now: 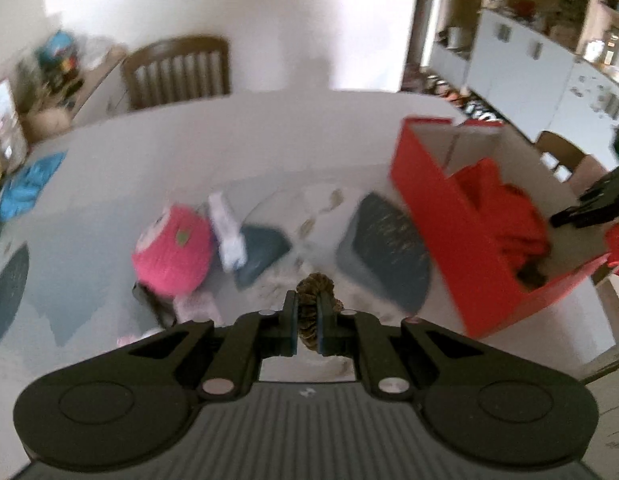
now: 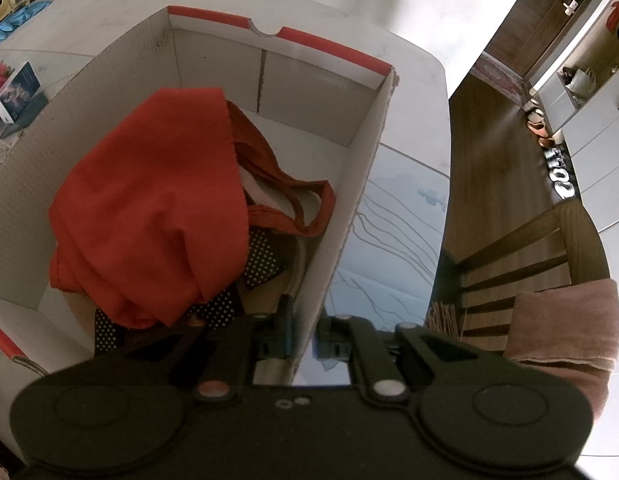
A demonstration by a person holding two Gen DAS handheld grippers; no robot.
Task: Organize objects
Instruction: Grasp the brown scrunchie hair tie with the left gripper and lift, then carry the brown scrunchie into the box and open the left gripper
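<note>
Between my left gripper's [image 1: 308, 322] blue-padded fingers, held above the table [image 1: 189, 148]: one pine cone [image 1: 315, 292], brown and scaly, pinched across its middle with its tip poking forward past the pads. I judge it light, stiff and brittle; scales could flake under a hard squeeze, so a moderate grip across the body suits it.

At 3 o'clock from it: red cardboard box [image 1: 441, 216], open-topped, holding a crumpled red cloth bag [image 2: 149, 200] over dark polka-dot fabric [image 2: 261, 260].

My right gripper [image 2: 303, 334] straddles the box's side wall [image 2: 361, 184], one finger inside, one outside; I cannot tell whether it truly clamps the wall.

At 12 o'clock from the cone: grey-blue pouch [image 1: 385, 248], smaller dark pouch [image 1: 261, 252].

At 10 o'clock: pink knitted hat [image 1: 173, 252], white paper item [image 1: 229, 232].

Far at 9 o'clock: blue cloth [image 1: 25, 188].
</note>
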